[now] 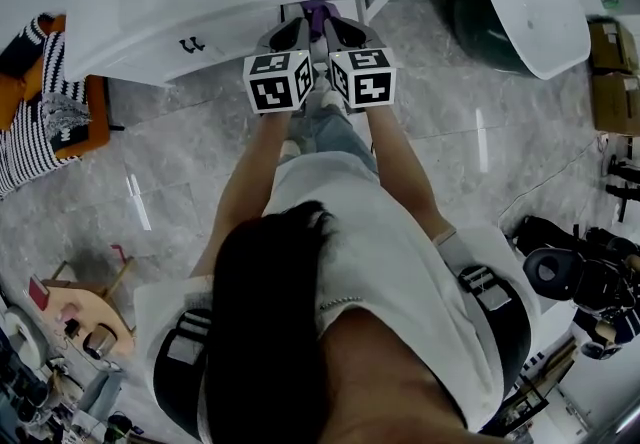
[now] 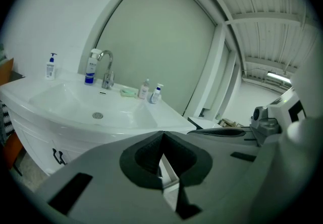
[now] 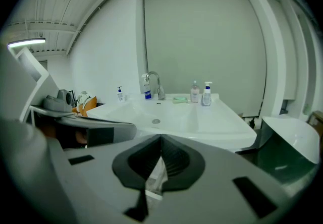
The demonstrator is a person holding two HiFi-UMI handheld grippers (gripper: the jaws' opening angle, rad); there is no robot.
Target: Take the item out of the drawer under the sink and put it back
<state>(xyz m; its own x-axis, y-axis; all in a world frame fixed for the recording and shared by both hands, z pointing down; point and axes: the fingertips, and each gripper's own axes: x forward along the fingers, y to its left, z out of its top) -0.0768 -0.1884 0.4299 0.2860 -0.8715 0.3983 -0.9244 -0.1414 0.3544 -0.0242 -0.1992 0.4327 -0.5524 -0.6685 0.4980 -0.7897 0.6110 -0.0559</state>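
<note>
Purple item (image 1: pixel 318 17) | between left tongs (image 1: pixel 292 30) and right tongs (image 1: pixel 340 29) | both closed

Right gripper (image 3: pixel 161 140) jaws pressed together in front of white sink (image 3: pixel 202 122), faucet (image 3: pixel 154 82) and soap bottles (image 3: pixel 206 94) along sink's back edge.

No legible text or markings

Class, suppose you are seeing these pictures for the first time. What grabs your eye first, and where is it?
The left gripper and right gripper, boldly patterned in black and white, sit side by side at the front edge of the big white sink, mid-picture from above. Along its back rim stand a tap and small bottles.
</note>
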